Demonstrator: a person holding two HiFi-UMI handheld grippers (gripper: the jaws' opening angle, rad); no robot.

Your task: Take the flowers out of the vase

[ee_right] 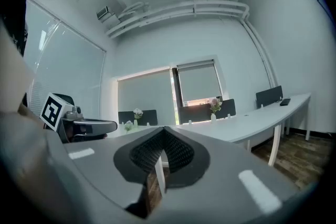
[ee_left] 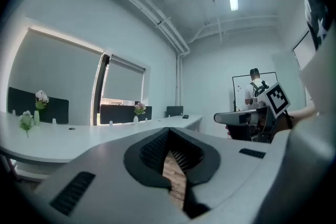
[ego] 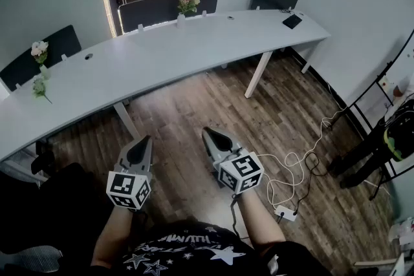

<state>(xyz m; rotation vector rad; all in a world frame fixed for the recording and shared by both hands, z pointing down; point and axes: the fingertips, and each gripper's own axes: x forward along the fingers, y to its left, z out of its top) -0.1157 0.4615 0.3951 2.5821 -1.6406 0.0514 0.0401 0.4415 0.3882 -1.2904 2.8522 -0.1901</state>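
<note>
Head view: both grippers are held low and level over the wood floor (ego: 213, 100), well short of the long curved white table (ego: 194, 42). Left gripper (ego: 141, 141) and right gripper (ego: 208, 132) sit side by side, apart, tips toward the table.

Left gripper view: jaws together at the tips, nothing between the ribbed pads; only floor shows through the gap behind them. Right gripper view: the same, jaws closed on nothing.

Pink flowers (ego: 189, 0) stand upright in a small white vase (ego: 181, 19) at the table's far edge, ahead of the grippers and well apart from both sets of fingers. White flowers (ego: 39, 48) stand in a second vase (ego: 44, 72) toward the table's left end, far to the left of the left gripper. A pale sprig (ego: 40, 90) sits just beside that vase, toward the near edge; lying or standing, cannot tell.

Dark chairs (ego: 168, 8) line the far side. A black flat object (ego: 292, 21) lies near the table's right end. A white cable (ego: 304, 158) trails on the floor right of the right gripper.
</note>
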